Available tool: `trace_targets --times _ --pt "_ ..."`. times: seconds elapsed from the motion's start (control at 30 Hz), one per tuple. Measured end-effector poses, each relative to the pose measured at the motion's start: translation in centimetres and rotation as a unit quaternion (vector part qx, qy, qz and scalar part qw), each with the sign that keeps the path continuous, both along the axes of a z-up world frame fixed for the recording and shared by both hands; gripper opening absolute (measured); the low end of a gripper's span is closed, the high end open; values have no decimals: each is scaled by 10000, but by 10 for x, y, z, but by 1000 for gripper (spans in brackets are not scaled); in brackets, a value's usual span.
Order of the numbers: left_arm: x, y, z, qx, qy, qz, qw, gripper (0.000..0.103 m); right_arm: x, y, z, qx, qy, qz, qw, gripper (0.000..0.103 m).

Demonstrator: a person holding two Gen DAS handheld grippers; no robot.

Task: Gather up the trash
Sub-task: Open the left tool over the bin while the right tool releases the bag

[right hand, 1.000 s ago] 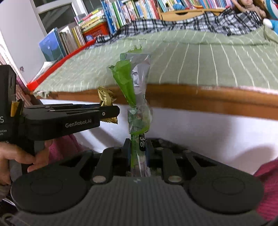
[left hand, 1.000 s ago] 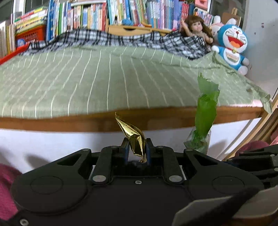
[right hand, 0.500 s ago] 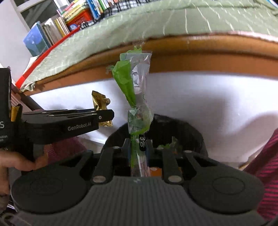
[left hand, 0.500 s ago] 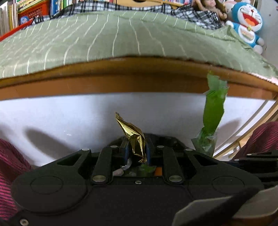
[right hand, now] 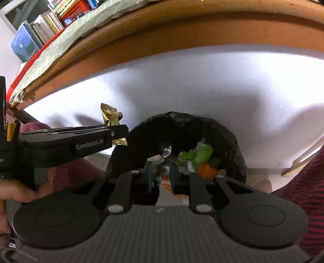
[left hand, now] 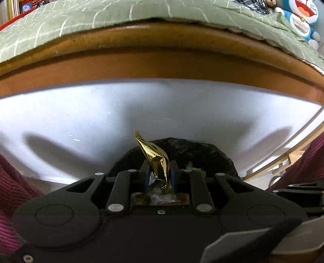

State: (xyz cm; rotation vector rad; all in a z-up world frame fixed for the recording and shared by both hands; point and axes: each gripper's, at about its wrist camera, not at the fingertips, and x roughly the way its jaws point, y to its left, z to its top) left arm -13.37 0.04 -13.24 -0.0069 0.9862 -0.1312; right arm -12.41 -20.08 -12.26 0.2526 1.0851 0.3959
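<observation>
A crumpled gold foil wrapper [left hand: 156,157] stands upright between the fingers of my left gripper [left hand: 158,163], which is shut on it. In the right wrist view, the left gripper [right hand: 119,131] hovers at the left rim of the bin with the gold wrapper [right hand: 110,116] sticking up from it. Below both grippers is a bin lined with a black bag [right hand: 125,153] [left hand: 202,151]. It holds green scraps [right hand: 198,153] and an orange piece [right hand: 206,170]. Directly over the bin, my right gripper [right hand: 161,168] is open and grips nothing.
The bin stands against the white side panel [left hand: 162,105] of a bed with a wooden rail [left hand: 162,60] and green striped cover [left hand: 81,18]. Books [right hand: 30,40] line the far left. A hand [right hand: 20,192] holds the left gripper. Dark red fabric [left hand: 10,192] flanks both sides.
Both grippers have dropped toward the bin. The green wrapper that stood in my right gripper is no longer between its fingers. My left gripper still holds the gold wrapper.
</observation>
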Motion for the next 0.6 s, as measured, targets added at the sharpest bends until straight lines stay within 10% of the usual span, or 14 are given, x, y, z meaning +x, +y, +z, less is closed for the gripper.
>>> trace_targets --times 0.6 --pt "7 -5 -4 -15 130 105 9999 36 1 -2 1 4 3 -69 10000 32"
